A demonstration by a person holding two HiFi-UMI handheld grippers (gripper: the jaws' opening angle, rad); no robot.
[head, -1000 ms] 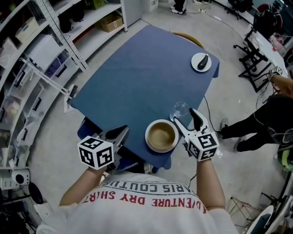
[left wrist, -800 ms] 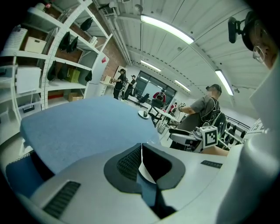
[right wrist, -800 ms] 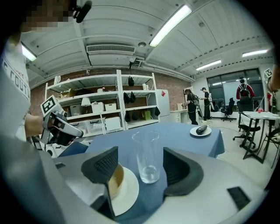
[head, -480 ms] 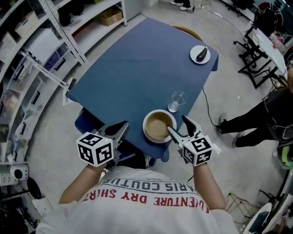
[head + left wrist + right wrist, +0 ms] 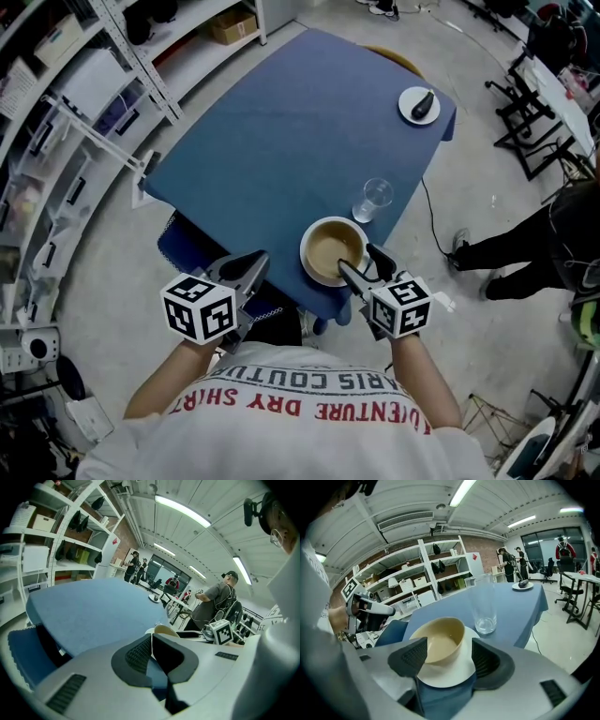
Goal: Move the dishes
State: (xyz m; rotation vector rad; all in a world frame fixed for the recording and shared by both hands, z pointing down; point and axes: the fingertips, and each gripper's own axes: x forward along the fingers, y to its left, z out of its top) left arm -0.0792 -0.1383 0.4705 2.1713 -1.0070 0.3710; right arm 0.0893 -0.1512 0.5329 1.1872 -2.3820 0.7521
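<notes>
Right gripper, jaws apart, straddles bowl at table's near edge.

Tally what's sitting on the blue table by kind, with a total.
Bowl: 1
Plates: 2, one under the bowl, one at the far corner
Glass: 1
Dark item on the far plate: 1
Total: 5

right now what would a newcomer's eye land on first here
First the big blue table, filling the middle of the head view. At its near edge a tan bowl on a white plate sits between the open jaws of the right gripper, which have just been closing slightly, with a clear glass just beyond it. The left gripper, shut, hangs off the table's near left side.
</notes>
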